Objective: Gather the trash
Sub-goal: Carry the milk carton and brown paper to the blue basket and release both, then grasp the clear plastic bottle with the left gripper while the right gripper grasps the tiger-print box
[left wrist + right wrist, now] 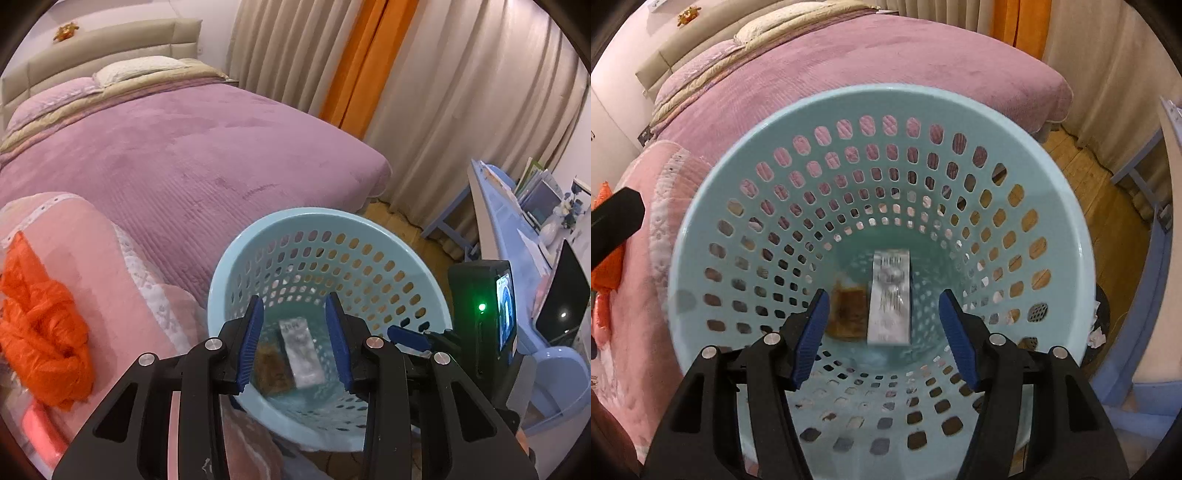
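Right wrist: right tongs [884, 332] tilted down, parted over basket [701, 206]

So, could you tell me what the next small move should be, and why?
Probably lift both tools clear of the basket: the left tool and right tool are open and empty, and the white box and brown packet already lie in it. The orange bag looks like the next pick.

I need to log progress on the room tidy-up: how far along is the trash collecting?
Done: a silvery wrapper and a brown packet are inside the blue basket. In hand: nothing; the left tongs and right tongs are open above it. Possibly left: the crumpled orange bag on the bed.
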